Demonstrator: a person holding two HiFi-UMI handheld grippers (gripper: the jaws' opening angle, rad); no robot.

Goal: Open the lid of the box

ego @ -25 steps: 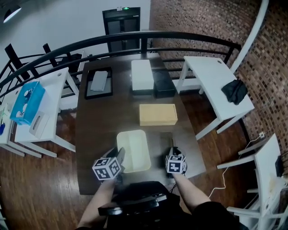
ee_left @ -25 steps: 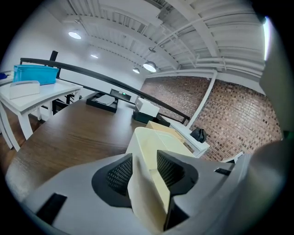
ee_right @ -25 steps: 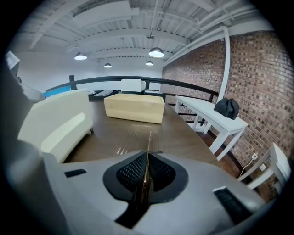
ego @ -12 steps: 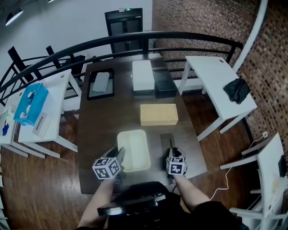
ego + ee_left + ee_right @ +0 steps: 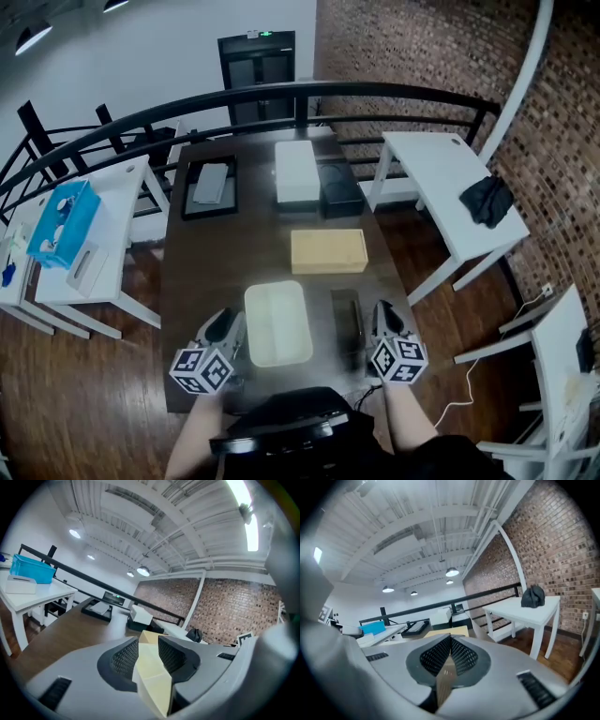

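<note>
Box (image 5: 277,323): pale cream, shallow, rectangular with rounded corners. It lies flat on the dark table (image 5: 202,272), at 6 o'clock from the table's centre, close to the near edge. Its long axis runs 12 to 6 o'clock. The top face shows a raised rim around a flatter middle, with a faint line across it toward the 12 o'clock end. The lid is not lifted; no seam can be made out. The box's 7 o'clock corner stands between the closing jaws of the left gripper (image 5: 149,644), filling the gap between them.

Grey left gripper (image 5: 149,644) and right gripper (image 5: 451,639); black-and-white marker cubes (image 5: 202,368); dark mesh fingers (image 5: 124,660).
</note>
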